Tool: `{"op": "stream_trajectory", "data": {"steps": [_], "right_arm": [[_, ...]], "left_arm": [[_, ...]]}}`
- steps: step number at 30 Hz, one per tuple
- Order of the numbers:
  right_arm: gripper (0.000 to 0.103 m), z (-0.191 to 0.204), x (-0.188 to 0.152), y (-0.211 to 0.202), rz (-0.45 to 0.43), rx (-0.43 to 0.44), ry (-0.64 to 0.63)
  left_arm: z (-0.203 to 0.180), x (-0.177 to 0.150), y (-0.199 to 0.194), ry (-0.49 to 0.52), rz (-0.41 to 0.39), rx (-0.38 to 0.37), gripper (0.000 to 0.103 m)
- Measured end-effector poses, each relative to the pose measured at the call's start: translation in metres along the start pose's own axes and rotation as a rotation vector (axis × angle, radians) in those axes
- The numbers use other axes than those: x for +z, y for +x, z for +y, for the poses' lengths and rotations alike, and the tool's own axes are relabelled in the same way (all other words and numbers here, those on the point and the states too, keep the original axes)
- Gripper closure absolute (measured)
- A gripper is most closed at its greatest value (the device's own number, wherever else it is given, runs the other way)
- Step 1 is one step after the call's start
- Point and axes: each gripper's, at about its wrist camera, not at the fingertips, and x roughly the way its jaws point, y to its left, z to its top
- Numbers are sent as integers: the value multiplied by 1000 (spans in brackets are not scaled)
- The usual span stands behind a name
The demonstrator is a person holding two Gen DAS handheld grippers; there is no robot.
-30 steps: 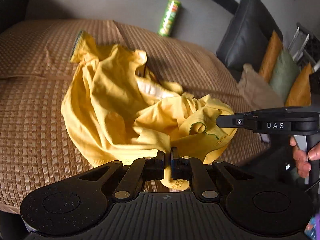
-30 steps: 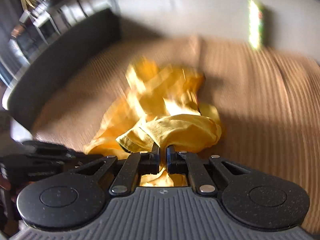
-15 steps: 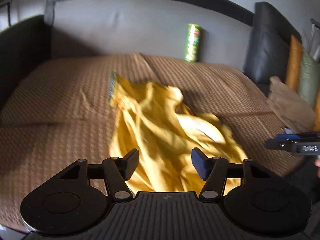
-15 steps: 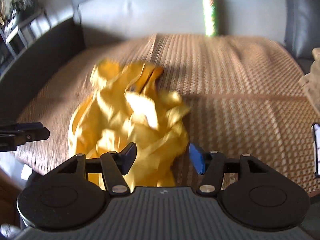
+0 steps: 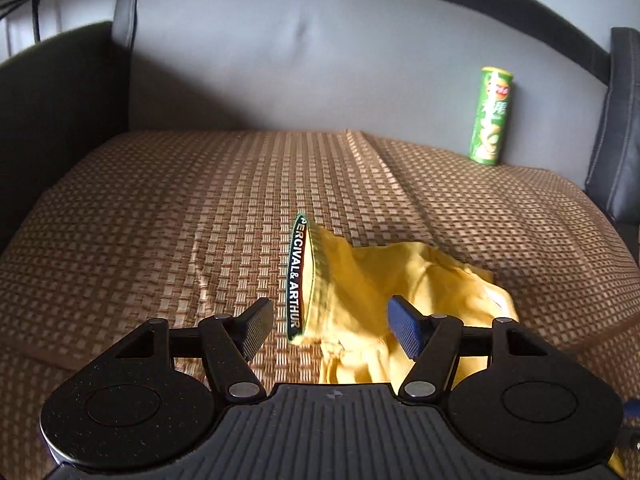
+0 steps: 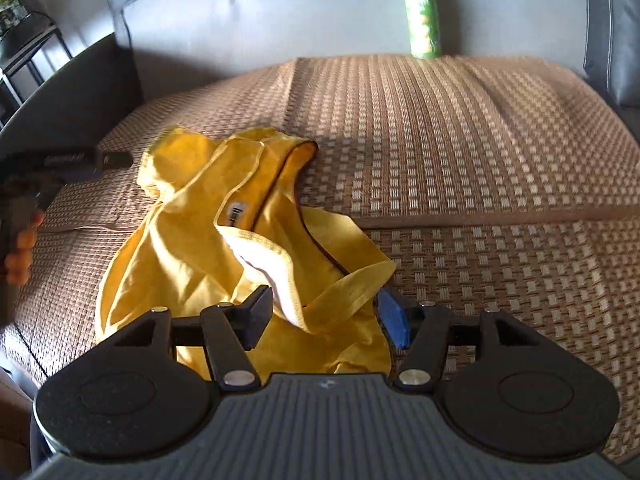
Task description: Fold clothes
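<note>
Yellow garment (image 6: 224,236) lies crumpled on a brown woven mat (image 6: 460,160) that covers the seat of a grey sofa (image 5: 320,60), toward the mat's near left part in the right wrist view. Its dark band reading "PERCIVAL & ARTHUR" (image 5: 298,276) stands on edge in the left wrist view. Dark armrests close off both sides of the seat, and a shelf unit with a plant (image 6: 20,20) stands beyond the left one. A green snack can (image 5: 490,116) stands upright against the backrest, well apart from the cloth.

The left hand-held gripper (image 5: 330,330) is released, jaws wide, with cloth below the gap but not pressed by the pads. The right hand-held gripper (image 6: 324,320) is also released over a folded edge of the garment; a person's fingers (image 6: 20,252) show at the far left.

A second ago both jaws were clenched on the yellow cloth; they have just been opening, and the garment has dropped onto the mat.
</note>
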Motion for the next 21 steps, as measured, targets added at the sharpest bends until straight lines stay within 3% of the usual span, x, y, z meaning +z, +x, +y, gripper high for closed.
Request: {"op": "stream_trajectory", "data": {"steps": [3,4,5,6,9,14,18,21], "right_arm": [[39,-6,-2,8,18,-13,16],[39,-9,-2,10,22,-20,21],[39,-11,-2,11,24,-28,27],[39,-13,-2,12,24,-36,36],[39,-20,1,13,17,-62,63],[40,-23,7,12,7,-43,65],[43,-17,11,20,20,-17,67],[43,-15,14,24,27,3,73]], "left_arm": [[4,5,23,-30,21,-12,30],[5,6,27,-37,33,-34,44],[4,7,31,-34,50,-63,93],[5,6,30,-38,51,-63,103],[12,3,21,-61,29,-35,103],[58,-8,-8,-138,-11,53,103],[89,-30,-24,-176,-8,134,103],[109,-49,-26,-195,42,187,103]]}}
